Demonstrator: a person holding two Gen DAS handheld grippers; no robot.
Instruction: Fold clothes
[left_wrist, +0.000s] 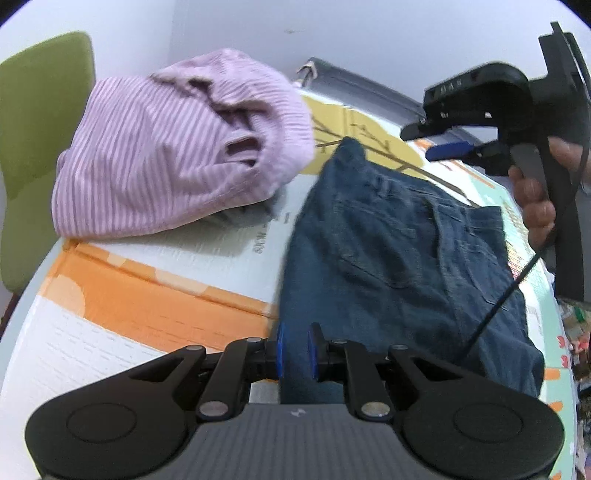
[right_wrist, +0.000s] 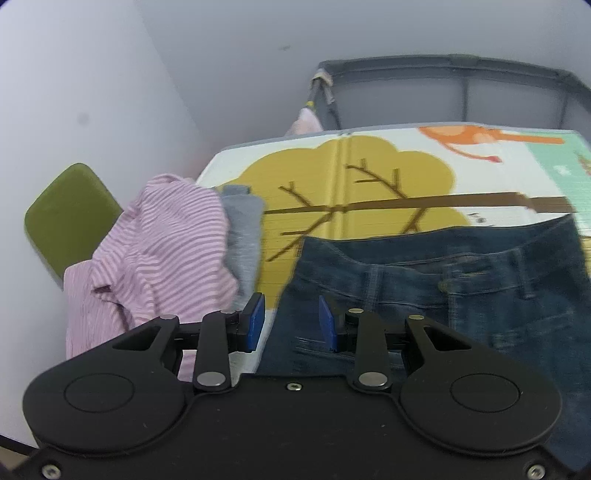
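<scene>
Folded blue jeans lie on the printed play mat. My left gripper hovers at the jeans' near left edge, jaws a narrow gap apart with denim showing between the blue pads, which do not press on it. My right gripper stands open over the jeans near the waistband's left end, nothing clamped. In the left wrist view the right gripper hangs above the jeans' far side, held by a hand. A crumpled pink striped garment lies left of the jeans.
A grey garment lies partly under the pink striped one. A green chair stands beyond the mat's left edge. A grey bin sits behind the mat against the wall.
</scene>
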